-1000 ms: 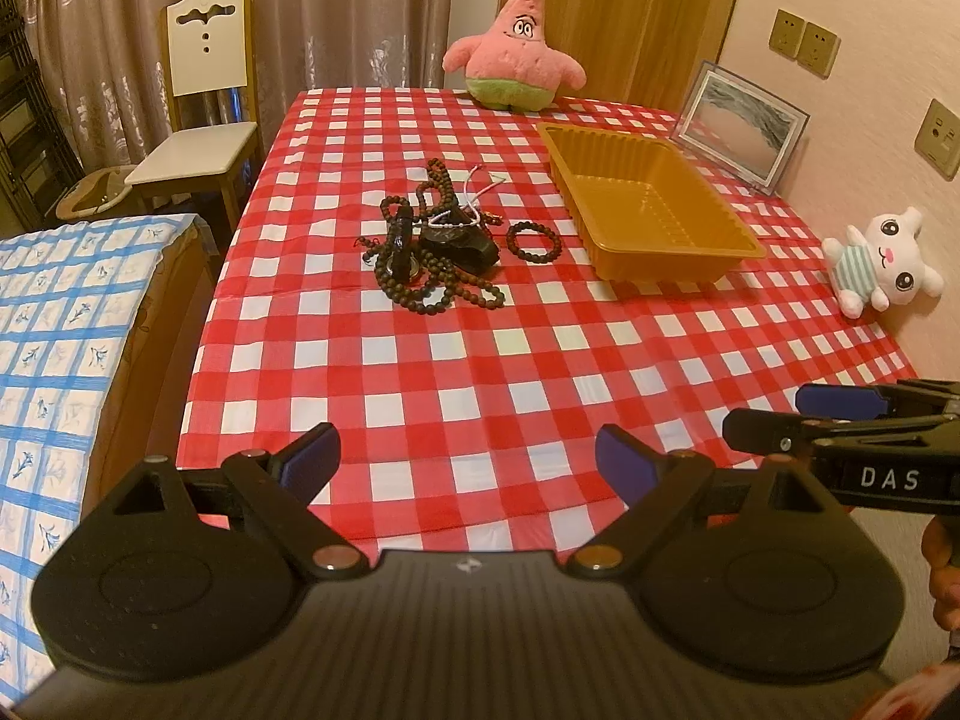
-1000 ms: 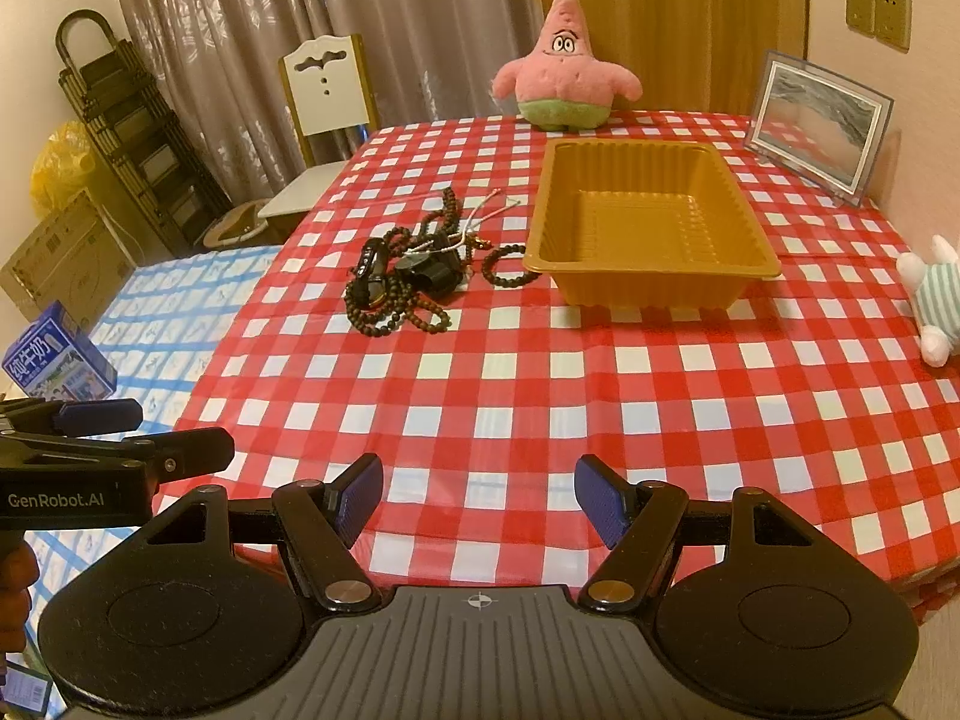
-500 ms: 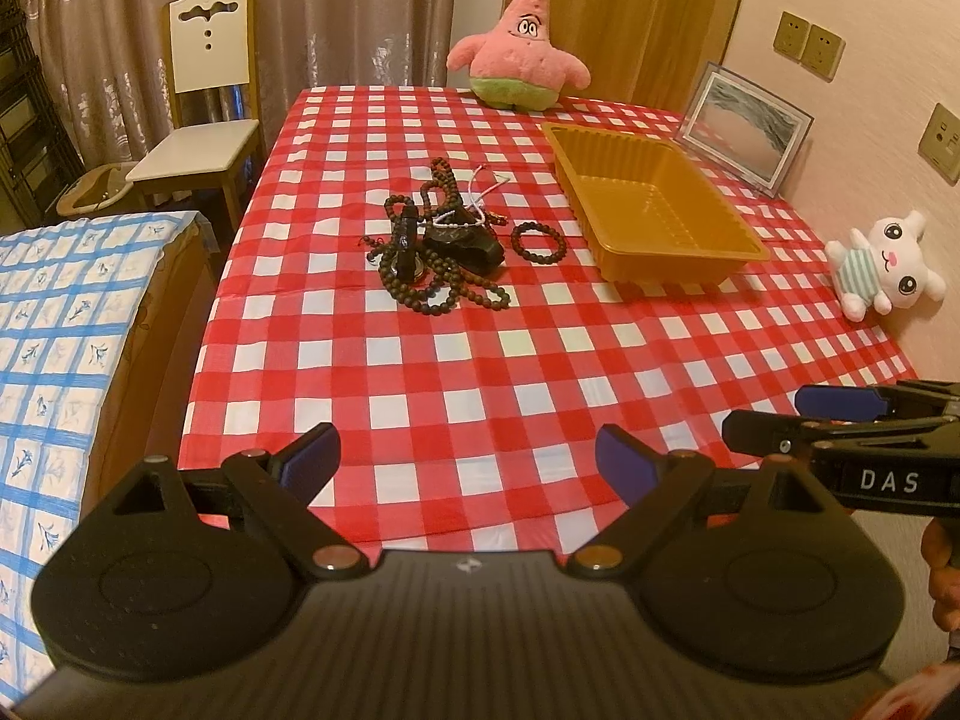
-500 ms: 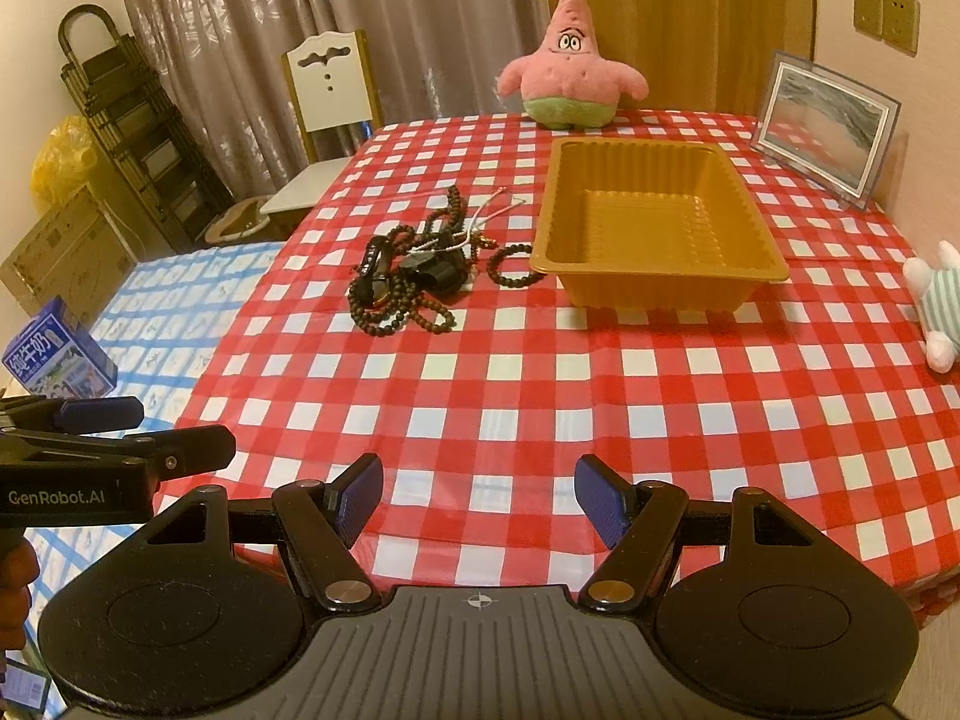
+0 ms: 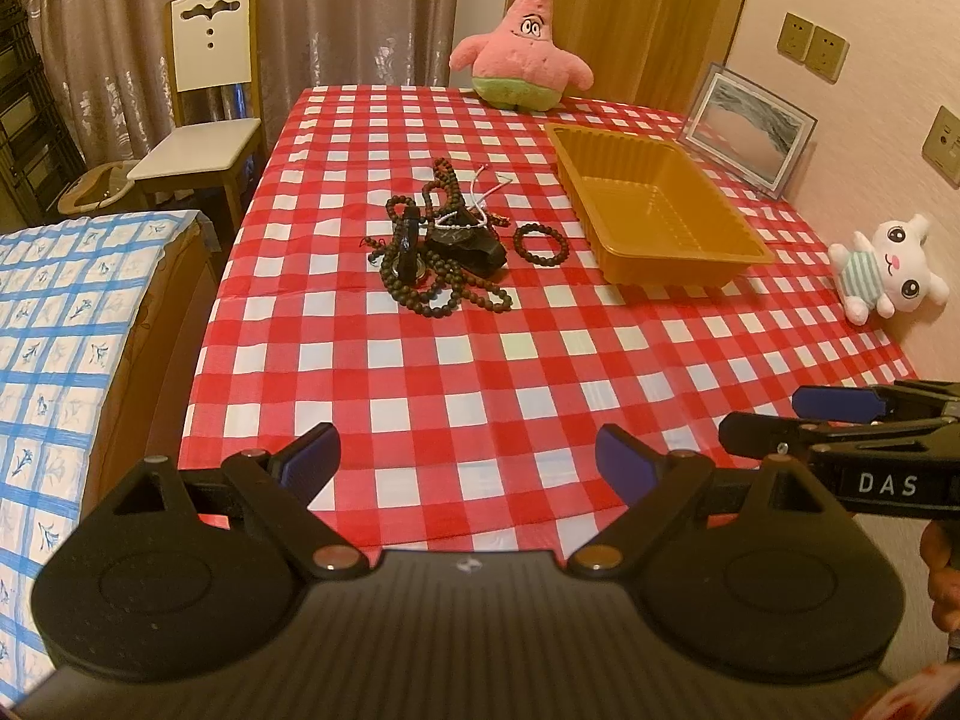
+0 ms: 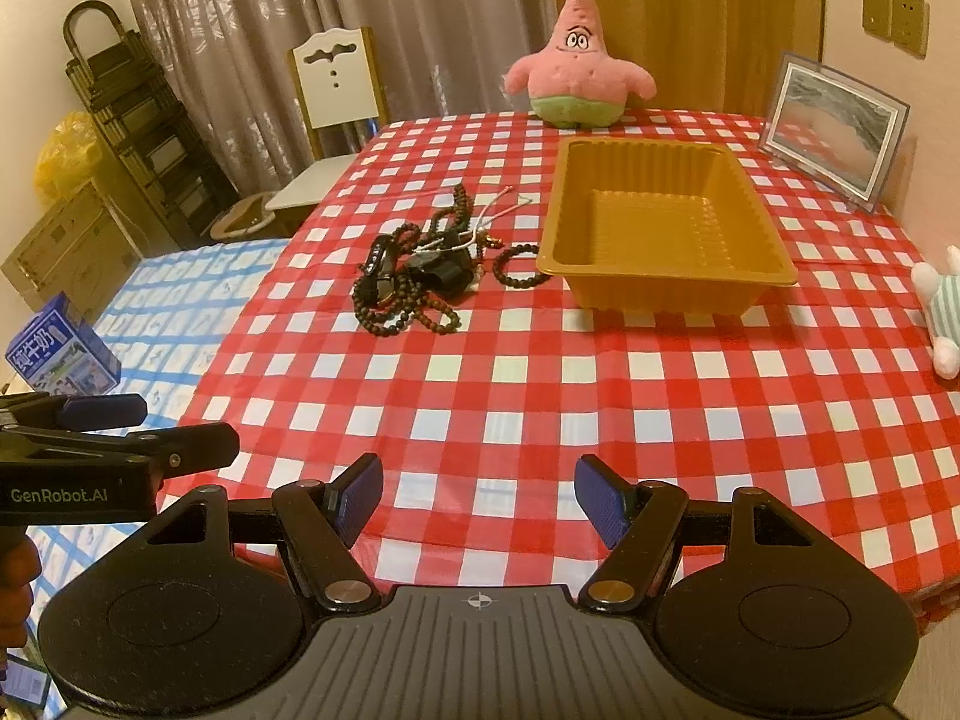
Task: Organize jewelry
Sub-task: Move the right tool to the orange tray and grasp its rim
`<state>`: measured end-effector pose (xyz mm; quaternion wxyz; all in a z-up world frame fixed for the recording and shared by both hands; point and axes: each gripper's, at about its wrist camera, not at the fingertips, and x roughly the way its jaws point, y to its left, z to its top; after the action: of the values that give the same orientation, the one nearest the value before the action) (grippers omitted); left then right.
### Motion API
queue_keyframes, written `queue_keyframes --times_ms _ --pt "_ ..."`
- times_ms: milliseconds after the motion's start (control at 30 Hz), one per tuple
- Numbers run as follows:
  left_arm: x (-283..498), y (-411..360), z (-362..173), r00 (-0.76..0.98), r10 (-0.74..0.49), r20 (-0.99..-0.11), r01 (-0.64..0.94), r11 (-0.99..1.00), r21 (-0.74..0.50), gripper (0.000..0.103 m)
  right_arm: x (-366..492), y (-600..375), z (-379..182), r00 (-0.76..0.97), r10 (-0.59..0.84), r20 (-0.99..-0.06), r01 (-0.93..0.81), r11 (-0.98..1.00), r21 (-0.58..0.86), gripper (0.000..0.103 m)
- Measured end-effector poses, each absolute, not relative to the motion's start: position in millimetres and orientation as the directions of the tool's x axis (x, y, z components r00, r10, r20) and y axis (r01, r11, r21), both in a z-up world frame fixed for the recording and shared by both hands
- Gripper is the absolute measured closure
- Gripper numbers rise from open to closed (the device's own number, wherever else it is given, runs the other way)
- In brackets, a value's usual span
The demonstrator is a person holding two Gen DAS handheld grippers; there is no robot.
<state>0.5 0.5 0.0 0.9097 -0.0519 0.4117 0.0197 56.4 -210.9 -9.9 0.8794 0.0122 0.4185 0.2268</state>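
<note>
Wooden bead strands (image 5: 441, 252) beside ribbed plastic tray (image 5: 654, 204)

One tray (image 5: 660, 204), two plush toys (image 5: 522, 54)

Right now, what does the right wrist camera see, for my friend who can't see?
A tangle of dark beaded jewelry lies on a red-and-white checked tablecloth beside an empty orange plastic tray. The open right gripper hovers at the near edge.
</note>
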Motion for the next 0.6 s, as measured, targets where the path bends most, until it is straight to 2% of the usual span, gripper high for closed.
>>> queue_keyframes --times_ms 300,600 --pt "10.5 0.3 -3.9 0.646 -0.004 -0.764 -0.087 0.993 -0.079 0.012 65.3 -217.2 -12.6 0.546 0.404 -0.733 -0.371 0.902 0.221 0.032" --pt "41.2 -1.0 -22.3 0.635 0.020 -0.772 -0.101 0.993 -0.058 0.012 114.3 -283.0 -25.1 0.630 0.337 -0.699 -0.199 0.941 0.275 0.032"
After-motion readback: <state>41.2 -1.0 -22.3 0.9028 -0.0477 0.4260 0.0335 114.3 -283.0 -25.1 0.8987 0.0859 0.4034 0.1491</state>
